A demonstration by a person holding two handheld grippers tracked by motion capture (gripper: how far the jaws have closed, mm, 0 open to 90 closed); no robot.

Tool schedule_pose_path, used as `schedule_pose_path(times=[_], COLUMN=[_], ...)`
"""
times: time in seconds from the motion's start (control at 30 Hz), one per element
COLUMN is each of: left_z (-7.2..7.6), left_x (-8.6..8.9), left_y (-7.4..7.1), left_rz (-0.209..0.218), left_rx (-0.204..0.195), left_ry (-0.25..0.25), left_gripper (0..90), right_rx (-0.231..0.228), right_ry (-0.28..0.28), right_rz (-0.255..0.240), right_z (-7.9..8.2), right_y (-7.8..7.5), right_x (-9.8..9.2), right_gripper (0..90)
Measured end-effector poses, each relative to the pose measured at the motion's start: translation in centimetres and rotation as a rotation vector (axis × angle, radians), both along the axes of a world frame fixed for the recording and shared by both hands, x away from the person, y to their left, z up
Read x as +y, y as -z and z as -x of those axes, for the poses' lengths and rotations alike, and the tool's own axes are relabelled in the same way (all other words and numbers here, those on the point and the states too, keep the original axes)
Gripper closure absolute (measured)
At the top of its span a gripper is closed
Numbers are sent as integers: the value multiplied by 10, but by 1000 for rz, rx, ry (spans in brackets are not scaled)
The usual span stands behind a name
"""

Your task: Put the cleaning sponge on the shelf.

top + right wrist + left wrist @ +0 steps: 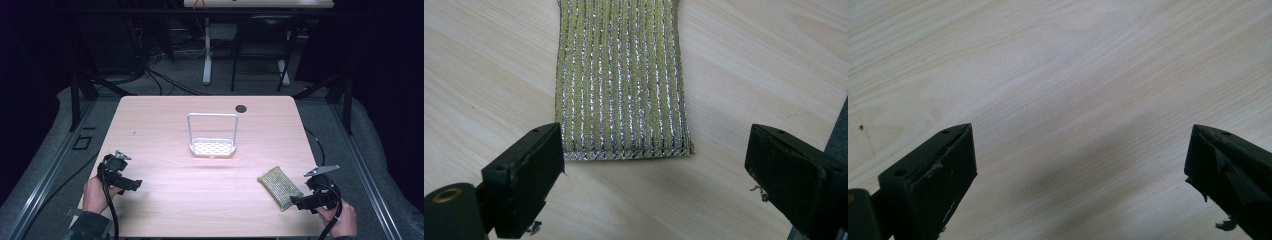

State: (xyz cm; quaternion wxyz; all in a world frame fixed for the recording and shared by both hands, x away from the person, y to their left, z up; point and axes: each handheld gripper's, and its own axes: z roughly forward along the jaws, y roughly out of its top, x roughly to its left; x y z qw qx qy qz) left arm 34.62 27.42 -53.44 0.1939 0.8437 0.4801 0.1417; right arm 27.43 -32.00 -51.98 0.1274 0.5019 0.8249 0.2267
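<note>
A gold and silver striped scouring sponge (279, 186) lies flat on the wooden table at the front right; in the right gripper view the sponge (620, 80) stretches away from just ahead of the jaws. My right gripper (299, 201) sits right behind its near end, jaws wide apart and touching nothing (654, 175). My left gripper (131, 184) hovers at the front left over bare wood, its jaws spread wide too (1080, 165). A white sponge holder (212, 136) with a tall wire frame and perforated tray stands near the table's middle.
A small dark round grommet (241, 108) sits in the table (160, 120) near its far edge. The table's right edge lies close to my right hand. Beyond the table are desk legs and cables on a dark floor.
</note>
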Motion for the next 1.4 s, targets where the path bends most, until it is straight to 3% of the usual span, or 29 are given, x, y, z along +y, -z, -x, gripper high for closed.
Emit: schedule_pose_path(times=[0.27, 0.37, 0.6, 0.9, 1.07, 1.17, 1.4], left_z=[-1, 0, 0, -1, -1, -1, -1], left_x=[-1, -2, -2, -3, -3, -2, -1], left_y=[1, 2, 2, 2, 3, 3, 4], left_rz=[-2, -3, 8, 8, 8, 11, 13], left_rx=[9, 7, 15, 24, 26, 26, 40], left_ry=[10, 10, 15, 22, 23, 24, 17], left_gripper=[1, 1, 1, 1, 1, 1, 1], right_rx=[10, 11, 13, 50, 60, 34, 91], right_ry=[-48, -62, -110, -200, -193, -168, -137], right_rz=[10, 24, 51, 82, 94, 84, 88], right_z=[-3, -5, -14, -24, -26, -27, -31], right_y=[0, 1, 4, 14, 18, 15, 25], right_x=[8, 12, 25, 44, 45, 42, 39], right_gripper=[51, 0, 0, 25, 74, 104, 197])
